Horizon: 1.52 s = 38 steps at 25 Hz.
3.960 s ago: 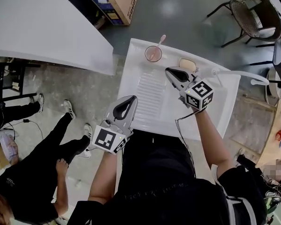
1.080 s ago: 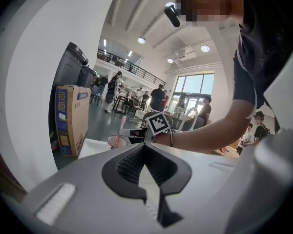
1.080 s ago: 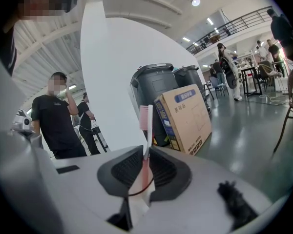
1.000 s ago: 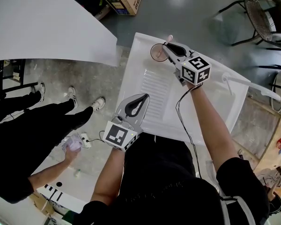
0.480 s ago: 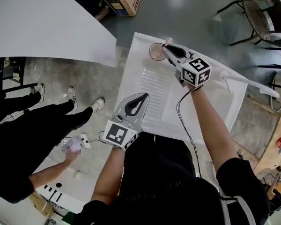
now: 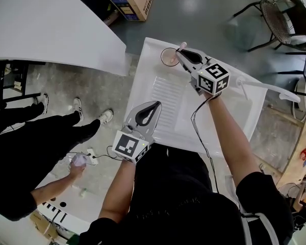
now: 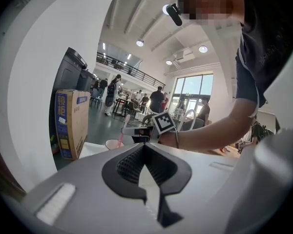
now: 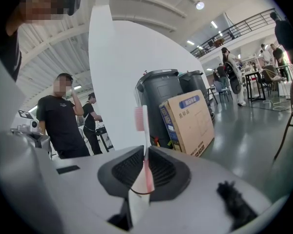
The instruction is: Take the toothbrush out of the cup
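The right claw is clamping the pink toothbrush upright (bristles on top), its lower end standing in the cup at the far edge of the white sink top. The left claw is hovering near the front edge, jaws pressed together, holding nothing.

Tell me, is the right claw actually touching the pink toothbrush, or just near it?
Touching. In the right gripper view, the right gripper has its jaw tips pinching the toothbrush handle from both sides, with the bristle head standing up above them.
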### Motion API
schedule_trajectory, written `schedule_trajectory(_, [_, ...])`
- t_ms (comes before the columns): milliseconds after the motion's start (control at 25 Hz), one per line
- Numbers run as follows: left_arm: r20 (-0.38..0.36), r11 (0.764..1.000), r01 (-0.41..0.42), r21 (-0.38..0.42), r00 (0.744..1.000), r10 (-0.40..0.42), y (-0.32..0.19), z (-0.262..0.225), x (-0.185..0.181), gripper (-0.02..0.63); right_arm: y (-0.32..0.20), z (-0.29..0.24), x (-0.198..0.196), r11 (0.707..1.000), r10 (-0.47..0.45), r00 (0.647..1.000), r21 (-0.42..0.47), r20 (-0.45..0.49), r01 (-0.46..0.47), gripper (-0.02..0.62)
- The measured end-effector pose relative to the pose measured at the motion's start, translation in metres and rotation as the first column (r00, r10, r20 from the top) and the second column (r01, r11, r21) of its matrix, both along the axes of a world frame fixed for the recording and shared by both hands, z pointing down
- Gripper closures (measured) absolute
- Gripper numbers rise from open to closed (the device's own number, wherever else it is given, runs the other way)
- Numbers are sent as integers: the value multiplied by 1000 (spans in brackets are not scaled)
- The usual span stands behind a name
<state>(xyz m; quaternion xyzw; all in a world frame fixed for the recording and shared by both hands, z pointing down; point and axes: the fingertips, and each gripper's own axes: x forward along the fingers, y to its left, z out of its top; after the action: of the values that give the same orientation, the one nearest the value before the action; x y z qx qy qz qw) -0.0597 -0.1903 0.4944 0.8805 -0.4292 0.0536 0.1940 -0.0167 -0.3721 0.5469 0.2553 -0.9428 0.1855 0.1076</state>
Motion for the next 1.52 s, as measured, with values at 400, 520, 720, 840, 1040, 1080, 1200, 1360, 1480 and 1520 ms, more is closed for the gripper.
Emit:
schedule_trajectory(400, [1, 1000, -13, 3, 1000, 13, 5, -8, 2, 600, 8, -22, 3, 1000, -5, 1000, 26, 11, 5, 555])
schedule_trajectory(520, [2, 1000, -14, 22, 1000, 14, 6, -9, 0, 600, 12, -29, 3, 999, -5, 1000, 32, 19, 4, 555])
schedule_trajectory(720, [4, 1000, -20, 24, 1000, 20, 8, -13, -3, 600, 15, -37, 5, 999, 10, 1000, 43, 19, -11, 555])
schedule_trajectory(840, [2, 999, -23, 36, 1000, 23, 9, -17, -6, 600, 19, -43, 6, 999, 17, 1000, 51, 20, -18, 555])
schedule_trajectory(1040, [1, 998, -27, 49, 1000, 27, 9, -21, -7, 600, 27, -53, 10, 998, 23, 1000, 66, 20, -24, 555])
schedule_trajectory(1080, [1, 998, -28, 52, 1000, 28, 9, -22, -8, 600, 29, -55, 11, 997, 25, 999, 70, 21, -26, 557])
schedule_trajectory(1200, [1, 998, -31, 59, 1000, 31, 8, -25, -7, 600, 29, -62, 15, 996, 35, 999, 83, 25, -37, 557])
schedule_trajectory(1360, [0, 997, -38, 66, 999, 38, 9, -27, -7, 600, 29, -71, 19, 994, 49, 998, 94, 36, -52, 555])
schedule_trajectory(1480, [-4, 997, -45, 70, 999, 45, 8, -28, -6, 600, 31, -76, 20, 993, 53, 998, 102, 35, -56, 556])
schedule_trajectory(1520, [-4, 996, -48, 71, 999, 48, 8, -28, -6, 600, 32, -78, 21, 993, 54, 998, 103, 36, -58, 556])
